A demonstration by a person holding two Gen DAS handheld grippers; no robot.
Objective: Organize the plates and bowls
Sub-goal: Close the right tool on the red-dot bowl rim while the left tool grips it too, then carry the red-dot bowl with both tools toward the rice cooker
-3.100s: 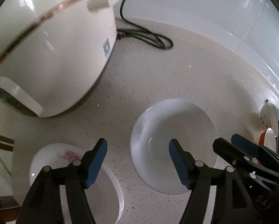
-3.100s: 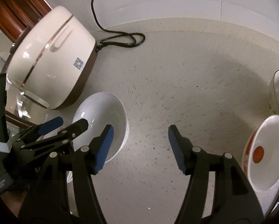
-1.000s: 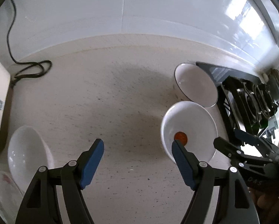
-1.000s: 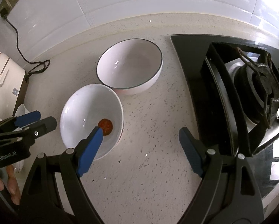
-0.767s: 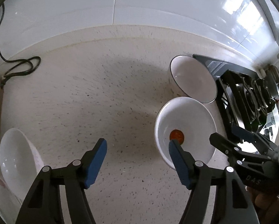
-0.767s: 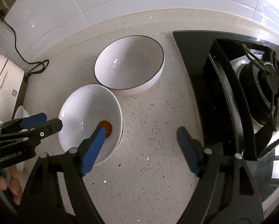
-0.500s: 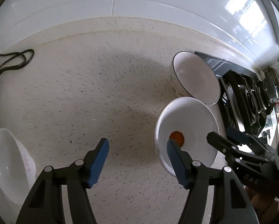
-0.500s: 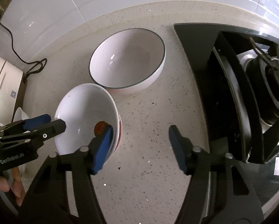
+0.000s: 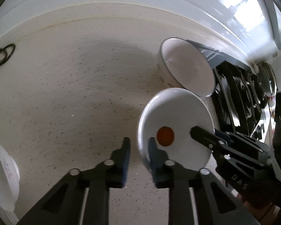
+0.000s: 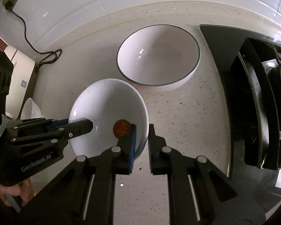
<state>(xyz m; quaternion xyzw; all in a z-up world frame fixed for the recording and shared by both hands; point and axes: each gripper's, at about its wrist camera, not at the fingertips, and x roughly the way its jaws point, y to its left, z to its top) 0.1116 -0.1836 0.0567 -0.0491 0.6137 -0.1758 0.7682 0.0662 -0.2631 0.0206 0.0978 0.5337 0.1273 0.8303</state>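
Observation:
A small white bowl (image 9: pixel 179 116) (image 10: pixel 106 105) with an orange mark inside sits on the speckled counter. My left gripper (image 9: pixel 138 148) is shut on its left rim, one finger inside and one outside. My right gripper (image 10: pixel 141 138) is shut on its right rim in the same way. A larger white bowl with a dark rim (image 9: pixel 187 69) (image 10: pixel 159 56) stands just behind it, close to or touching it. Another white bowl (image 9: pixel 3 176) sits at the far left edge of the left wrist view.
A black gas stove (image 10: pixel 253 93) (image 9: pixel 239 93) lies to the right of the bowls. A white rice cooker (image 10: pixel 20 75) and its black cord (image 10: pixel 39 54) stand at the left by the tiled wall. Bare counter (image 9: pixel 65 93) stretches between them.
Both grippers moved in from open and closed on opposite rims of the small bowl with the orange mark. Before that, they swung right, away from the rice cooker.

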